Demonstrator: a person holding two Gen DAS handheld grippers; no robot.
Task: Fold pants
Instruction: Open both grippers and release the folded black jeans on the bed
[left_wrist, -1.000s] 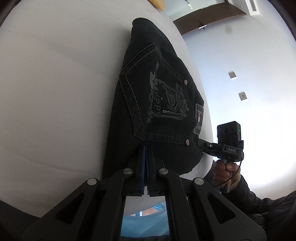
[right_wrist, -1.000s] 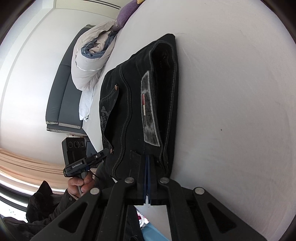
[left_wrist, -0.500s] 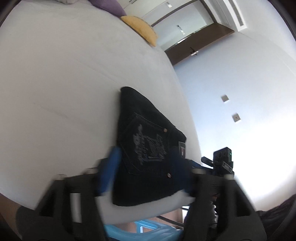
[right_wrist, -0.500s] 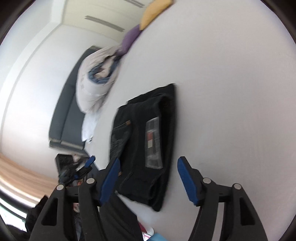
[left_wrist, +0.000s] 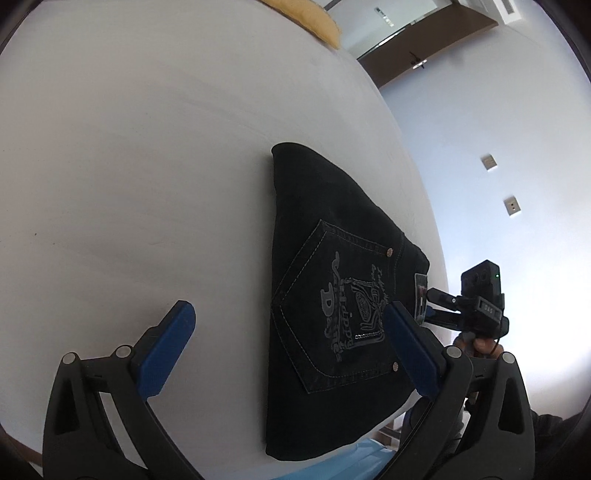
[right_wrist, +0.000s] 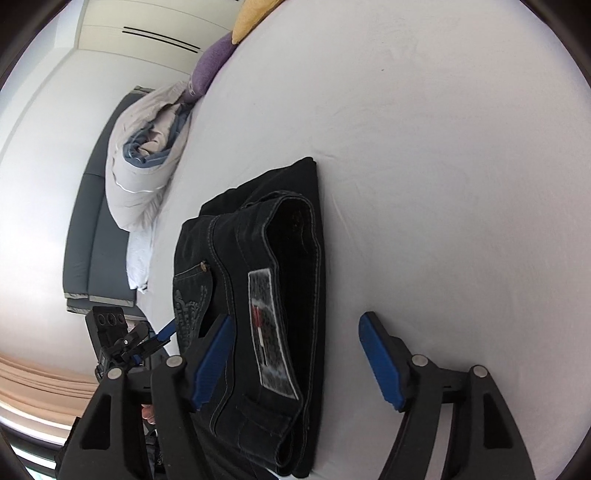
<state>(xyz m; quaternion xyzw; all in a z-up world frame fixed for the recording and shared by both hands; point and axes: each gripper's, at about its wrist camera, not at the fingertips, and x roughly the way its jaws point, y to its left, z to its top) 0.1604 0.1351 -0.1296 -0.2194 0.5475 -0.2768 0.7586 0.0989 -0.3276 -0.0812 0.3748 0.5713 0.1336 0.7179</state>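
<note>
White bed (left_wrist: 147, 166) carries everything. Black jeans (left_wrist: 332, 295) lie on it at the near edge, folded into a compact stack, back pocket (left_wrist: 343, 314) up, waistband end (right_wrist: 295, 229) open toward the right gripper. Long axis runs from the near edge away into the bed. Denim looks thick, heavy, limp but grippy; best taken at the waistband or a folded edge, through all layers. Left gripper (left_wrist: 286, 347) and right gripper (right_wrist: 295, 354): fingers have just been opening, now spread wide, holding nothing, clear of the jeans.
</note>
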